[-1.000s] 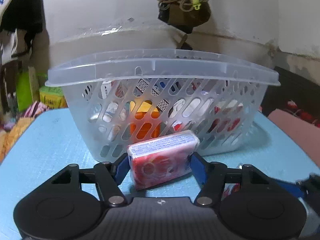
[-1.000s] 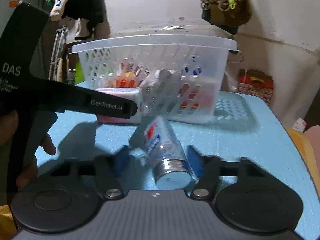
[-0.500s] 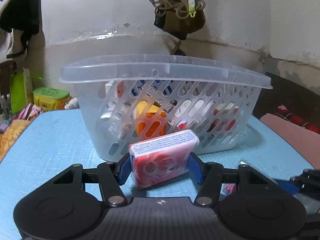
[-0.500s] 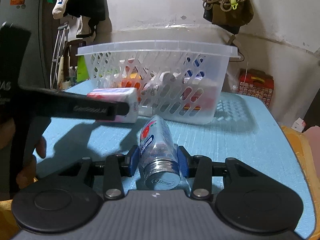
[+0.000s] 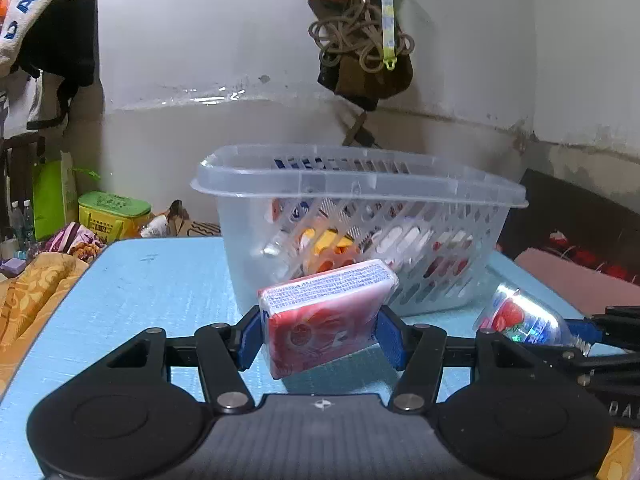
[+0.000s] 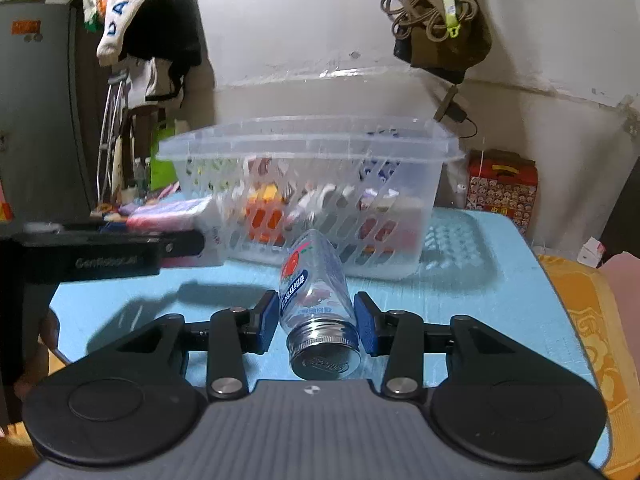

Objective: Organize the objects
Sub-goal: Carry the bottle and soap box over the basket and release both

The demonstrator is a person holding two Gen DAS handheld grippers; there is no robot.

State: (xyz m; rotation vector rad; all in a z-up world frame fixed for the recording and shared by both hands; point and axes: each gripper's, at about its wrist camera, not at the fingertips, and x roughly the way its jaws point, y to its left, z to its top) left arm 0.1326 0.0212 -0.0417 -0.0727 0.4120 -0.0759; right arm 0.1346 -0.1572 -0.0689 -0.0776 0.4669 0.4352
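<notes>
— Left tool [image 5: 320,334] first: what have you got in it?

— It pinches a red and white packet [image 5: 326,316] by its two short ends, tilted, lifted clear of the desk [image 5: 160,280]. I took it across the ends because its broad face would be too wide for the pads to span, I think.

— And your right tool [image 6: 316,322]?

— Pressed in on a small clear bottle [image 6: 316,300], pads on its sides just above the metal cap [image 6: 326,354]. The cap faces me and the base points away toward the basket [image 6: 308,148], so the bottle lies roughly along the fingers rather than upright.

— Why hold both at once?

— As I judge it, both are bound for the same place. The basket stands toward the far edge of the desk, already holding several packets and an orange thing I can't make out through the slotted wall.

— Is anything over the rim yet?

— No. Both things sit on the near side of the basket and below its rim. From the right view, the left tool reaches in from the left edge of the desk, near the basket's left corner.

— What next, then?

— I'd say both need raising above the rim before letting go.
</notes>
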